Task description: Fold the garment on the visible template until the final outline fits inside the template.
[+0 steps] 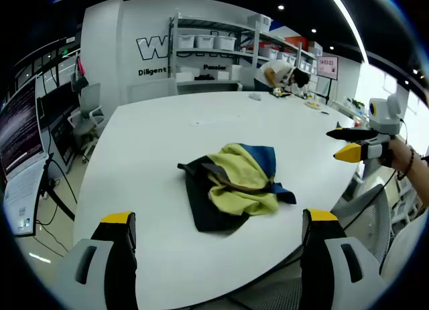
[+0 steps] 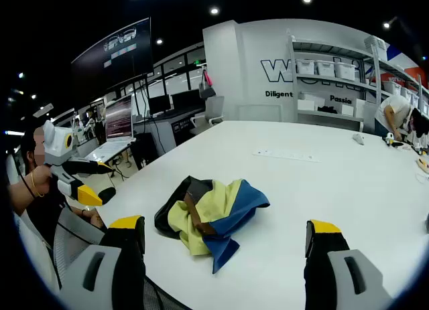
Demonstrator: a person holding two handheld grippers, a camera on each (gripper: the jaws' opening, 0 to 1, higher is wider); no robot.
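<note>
Your crumpled garment of yellow, blue and black fabric [image 1: 234, 186] lies bunched in a heap near the front edge of the broad white worktop [image 1: 167, 136]; it is unfolded, with the black part spread toward the near left and a blue flap on the far right, so the folding looks not yet begun; no template outline can be made out on the worktop around it. You hold both tools back from the heap, probably to survey it before choosing a first corner. Your left claw [image 1: 218, 223] stands released, jaws wide apart, grasping nothing and touching nothing; your right claw [image 2: 224, 229] is equally spread and empty, the garment [image 2: 208, 213] lying between and beyond its jaws. Your right claw [image 1: 355, 149] also shows at the right of the left gripper view, hovering off the worktop's edge; the left one [image 2: 84, 189] likewise at the left of the right gripper view.
</note>
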